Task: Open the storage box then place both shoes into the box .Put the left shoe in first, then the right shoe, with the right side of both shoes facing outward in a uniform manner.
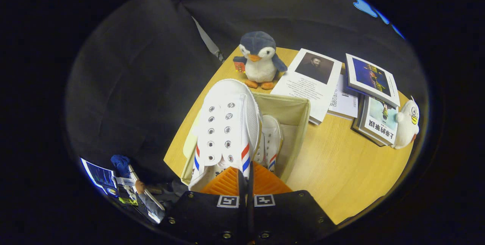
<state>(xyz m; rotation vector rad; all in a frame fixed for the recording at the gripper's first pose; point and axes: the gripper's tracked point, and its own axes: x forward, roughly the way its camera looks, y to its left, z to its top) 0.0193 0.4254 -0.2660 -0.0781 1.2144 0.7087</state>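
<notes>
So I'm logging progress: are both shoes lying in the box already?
No: one shoe lies in the box; the claw holds the other shoe above it.

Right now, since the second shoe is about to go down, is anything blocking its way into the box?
Nothing visible blocks it. The gripper is shut on the held shoe over the open storage box; the first shoe sits inside, beside the held one.
</notes>
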